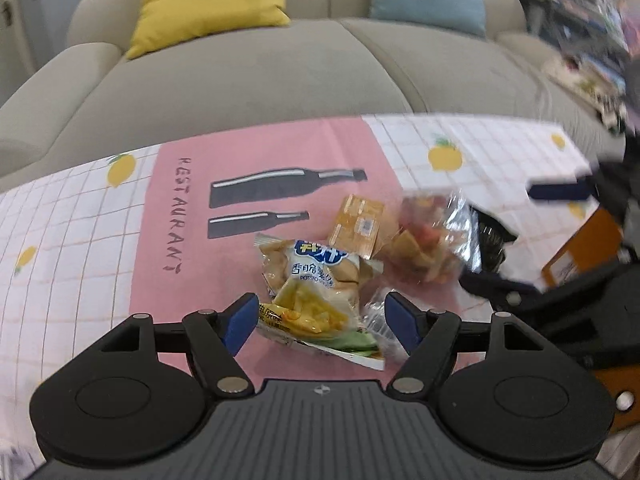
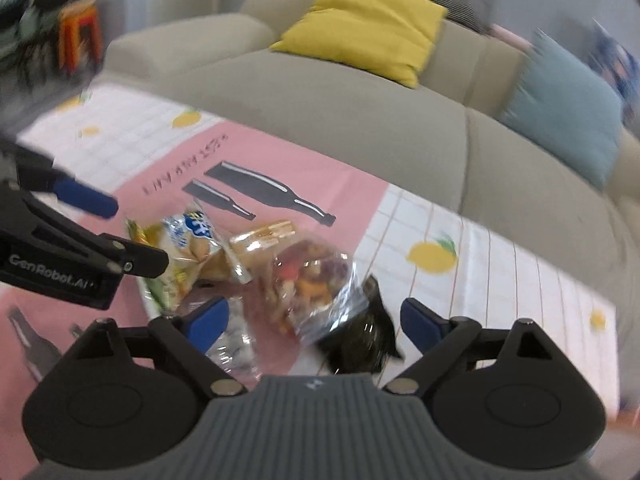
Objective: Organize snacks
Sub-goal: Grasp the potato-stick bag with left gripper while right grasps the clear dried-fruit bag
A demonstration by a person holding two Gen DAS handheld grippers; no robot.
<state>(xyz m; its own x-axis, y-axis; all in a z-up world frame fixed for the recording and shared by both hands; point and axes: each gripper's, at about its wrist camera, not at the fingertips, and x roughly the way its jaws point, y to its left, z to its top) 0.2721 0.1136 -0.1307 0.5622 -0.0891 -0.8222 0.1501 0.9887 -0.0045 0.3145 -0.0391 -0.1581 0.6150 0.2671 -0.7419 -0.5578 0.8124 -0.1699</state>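
A small heap of snack packets lies on the pink centre of a tablecloth (image 1: pixel 72 216) in front of a beige sofa (image 1: pixel 248 76). A clear bag of mixed snacks (image 2: pixel 316 280) holds red and orange pieces, beside a black packet (image 2: pixel 360 344) and an orange packet (image 1: pixel 358 226). The left gripper (image 1: pixel 322 318) spreads wide, empty, around the potato chip bag (image 1: pixel 310 280), whose long axis runs away from the camera; the right gripper (image 2: pixel 314 322) is also wide, holding nothing.

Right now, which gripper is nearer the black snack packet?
Right. The right gripper is open just before the black snack packet; the left gripper is open around the potato chip bag.
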